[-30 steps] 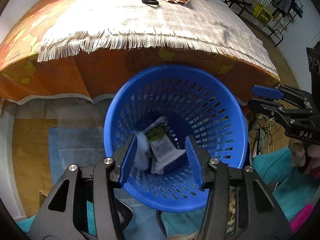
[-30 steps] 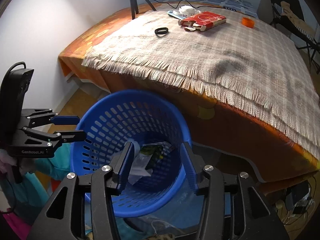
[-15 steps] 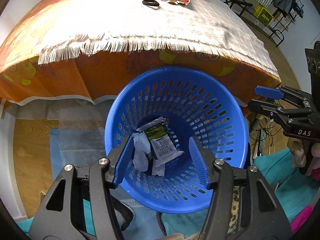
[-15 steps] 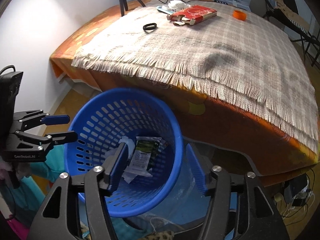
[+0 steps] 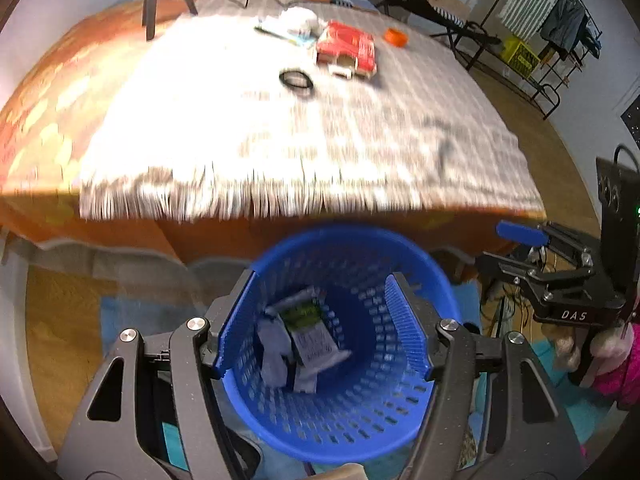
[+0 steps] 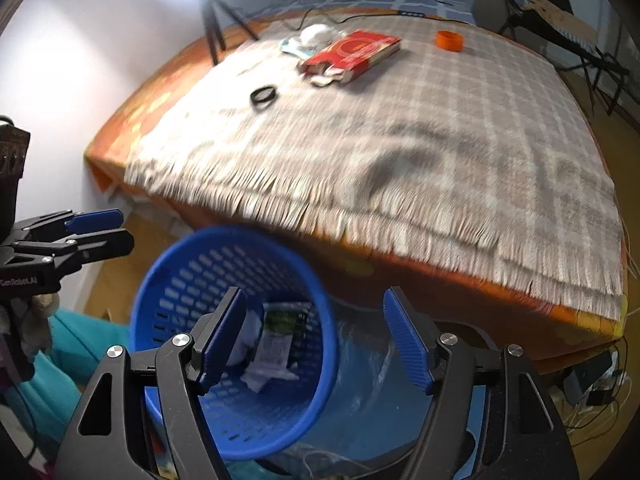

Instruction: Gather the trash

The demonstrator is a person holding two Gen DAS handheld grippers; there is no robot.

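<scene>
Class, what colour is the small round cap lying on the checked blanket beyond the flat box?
Orange; the small round plastic cap shows best in the right wrist view.

basket (image 5: 360,248) mouth open, bed (image 5: 280,216) edge behind

fringed blanket (image 5: 280,128) motion-blurred, wrapper (image 5: 308,332) print unreadable, blue basket (image 6: 192,280) base hidden

Left gripper (image 5: 324,328) and right gripper (image 6: 314,338) gape, empty.
</scene>
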